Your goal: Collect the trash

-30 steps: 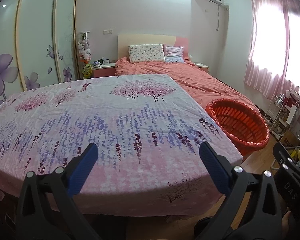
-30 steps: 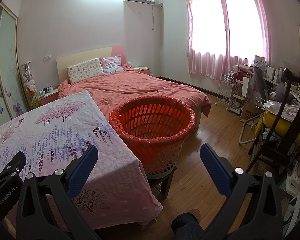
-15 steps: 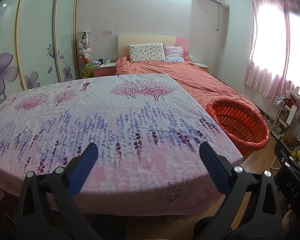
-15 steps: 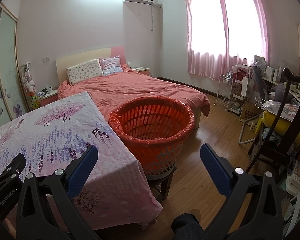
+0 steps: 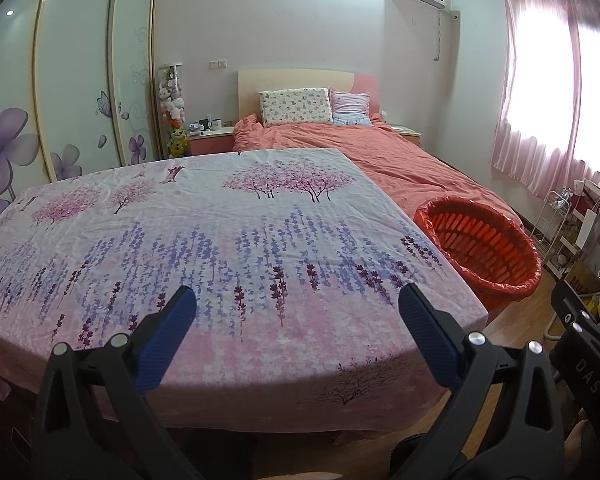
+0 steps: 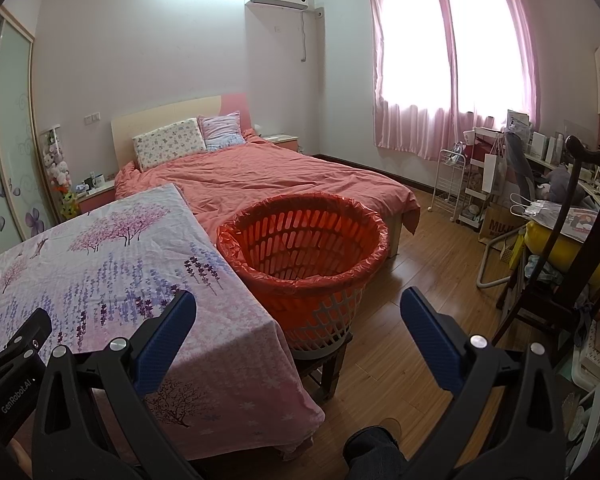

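A round orange basket (image 6: pixel 304 256) lined with a red bag stands on a low stool beside a table draped in a floral cloth (image 5: pixel 220 240); the same basket (image 5: pixel 480 248) appears at the right in the left wrist view. No trash shows on the cloth. My left gripper (image 5: pixel 296 304) hovers open over the near edge of the cloth with nothing between its blue fingers. My right gripper (image 6: pixel 298 304) is open too, held in front of the basket and empty. Each gripper's body shows at the edge of the other's view.
A bed with an orange duvet (image 6: pixel 268 176) lies behind the table and basket. A dark wooden chair (image 6: pixel 556 264), a white rack (image 6: pixel 452 188) and a cluttered desk fill the right side. Wardrobe doors (image 5: pixel 60 92) stand at the left. A person's foot (image 6: pixel 376 448) rests on the wooden floor.
Both views have shifted very slightly; the grippers stay open and nothing was picked up or released.
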`<state>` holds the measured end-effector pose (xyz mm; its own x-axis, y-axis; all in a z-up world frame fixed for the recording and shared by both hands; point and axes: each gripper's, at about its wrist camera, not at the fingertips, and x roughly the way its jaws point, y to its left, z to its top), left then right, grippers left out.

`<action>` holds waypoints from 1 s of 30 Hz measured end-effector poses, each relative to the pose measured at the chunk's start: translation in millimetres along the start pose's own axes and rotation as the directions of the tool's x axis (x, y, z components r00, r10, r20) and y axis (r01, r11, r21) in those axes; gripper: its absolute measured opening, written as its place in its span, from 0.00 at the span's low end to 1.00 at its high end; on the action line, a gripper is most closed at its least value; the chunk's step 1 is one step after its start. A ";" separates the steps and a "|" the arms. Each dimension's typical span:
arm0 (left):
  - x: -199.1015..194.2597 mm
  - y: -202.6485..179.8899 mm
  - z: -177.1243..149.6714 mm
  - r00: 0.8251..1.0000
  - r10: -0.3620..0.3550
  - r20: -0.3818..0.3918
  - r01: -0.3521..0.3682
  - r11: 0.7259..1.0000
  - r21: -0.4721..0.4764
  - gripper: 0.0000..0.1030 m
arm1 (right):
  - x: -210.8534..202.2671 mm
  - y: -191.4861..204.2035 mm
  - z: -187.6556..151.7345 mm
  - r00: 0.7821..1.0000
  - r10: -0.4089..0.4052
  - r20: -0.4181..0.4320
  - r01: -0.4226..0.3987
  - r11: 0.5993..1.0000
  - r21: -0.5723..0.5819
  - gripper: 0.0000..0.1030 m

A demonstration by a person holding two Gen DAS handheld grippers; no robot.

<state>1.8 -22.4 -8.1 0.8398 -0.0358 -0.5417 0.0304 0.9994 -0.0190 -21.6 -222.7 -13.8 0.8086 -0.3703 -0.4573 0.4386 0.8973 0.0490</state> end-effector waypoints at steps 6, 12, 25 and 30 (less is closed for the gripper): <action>-0.1 -0.7 0.2 1.000 0.001 0.000 -0.001 1.000 0.001 0.96 | -0.3 -0.1 -0.9 1.000 0.000 0.000 0.000 1.000 0.001 0.98; -0.2 -1.0 0.1 1.000 0.003 -0.001 -0.003 1.000 0.002 0.96 | -0.2 0.4 -1.2 1.000 0.001 0.000 -0.001 1.000 -0.001 0.98; 0.0 -0.6 0.1 1.000 0.003 0.000 -0.003 1.000 0.004 0.96 | 0.3 1.2 -1.7 1.000 0.002 -0.001 -0.002 1.000 0.000 0.98; 0.0 -1.0 0.5 1.000 0.003 0.000 -0.003 1.000 0.005 0.96 | 0.1 1.2 -1.9 1.000 0.001 -0.001 -0.001 1.000 0.000 0.98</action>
<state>2.0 -23.4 -7.7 0.8400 -0.0331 -0.5415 0.0308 0.9994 -0.0132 -21.7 -221.1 -15.5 0.8086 -0.3690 -0.4583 0.4379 0.8976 0.0499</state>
